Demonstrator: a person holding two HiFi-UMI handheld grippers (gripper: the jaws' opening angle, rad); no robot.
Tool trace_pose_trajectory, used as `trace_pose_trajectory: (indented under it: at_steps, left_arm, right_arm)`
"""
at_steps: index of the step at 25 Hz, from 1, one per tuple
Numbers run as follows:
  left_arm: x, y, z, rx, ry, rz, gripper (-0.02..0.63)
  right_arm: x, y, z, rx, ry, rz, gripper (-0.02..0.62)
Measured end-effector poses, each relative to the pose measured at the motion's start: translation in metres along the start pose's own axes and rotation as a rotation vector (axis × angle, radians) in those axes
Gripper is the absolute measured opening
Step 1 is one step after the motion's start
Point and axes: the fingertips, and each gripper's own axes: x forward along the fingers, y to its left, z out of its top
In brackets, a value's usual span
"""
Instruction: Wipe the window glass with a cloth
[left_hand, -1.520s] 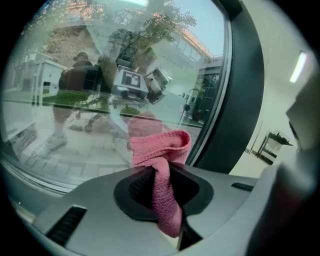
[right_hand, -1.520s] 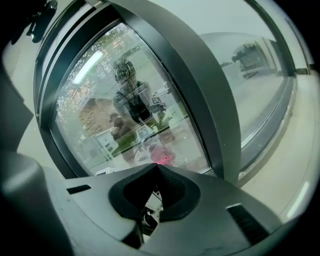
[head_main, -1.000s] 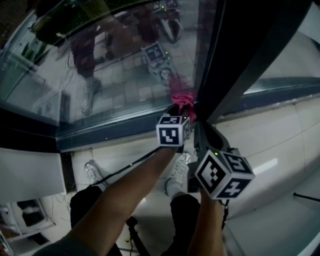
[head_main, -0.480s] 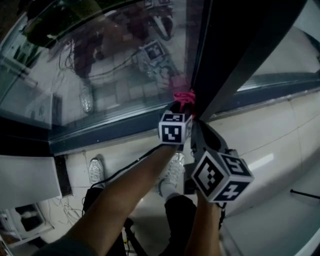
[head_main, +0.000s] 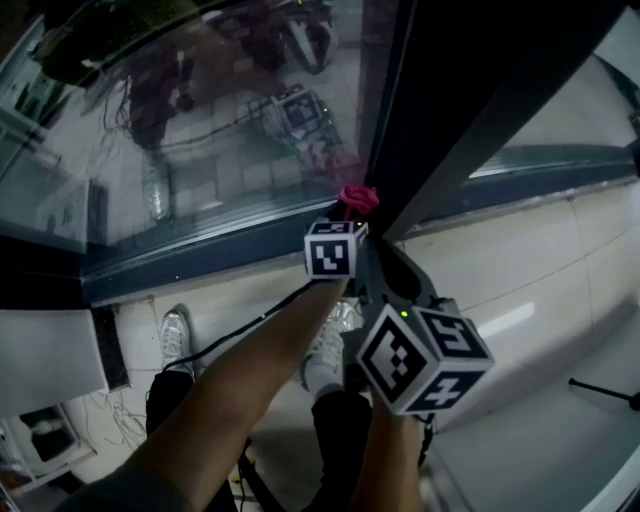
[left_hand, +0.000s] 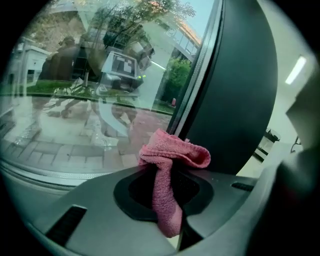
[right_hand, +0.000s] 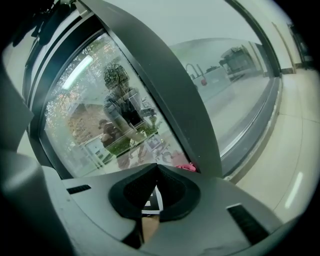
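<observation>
As the left gripper (left_hand: 164, 181) clamps a pink cloth (left_hand: 172, 152) at the window glass (head_main: 200, 150), just beside the dark frame post (head_main: 440, 120), the right gripper (right_hand: 156, 168) hangs near that post, jaws together, empty.

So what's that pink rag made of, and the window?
The pink cloth looks like soft terry fabric, probably cotton: its surface is fuzzy and it droops in folds. The window looks like clear, glossy glass: paving shows through it, and it carries reflections.
</observation>
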Motion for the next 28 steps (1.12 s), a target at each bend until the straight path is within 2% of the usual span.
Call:
trace_pose_trajectory:
  at_steps: [4,11,22,28]
  left_arm:
    - [0.002,0.000,0.001,-0.011,-0.005,-0.009,0.060]
    - [-0.010,0.028,-0.005,-0.015,0.001,0.040,0.060]
    - [-0.041,0.069,-0.012,-0.037,0.024,0.055,0.060]
    - [-0.063,0.101,-0.011,-0.030,0.010,0.078,0.060]
  right_arm:
    - [0.002,-0.001,0.000,-0.017,0.021,-0.007,0.005]
    - [0.005,-0.007,-0.005,-0.044,0.059,-0.027,0.005]
    - [0.015,0.017,-0.008,-0.082,0.078,-0.012,0.005]
    - [0.025,0.034,-0.014,-0.108,0.103,0.014,0.005]
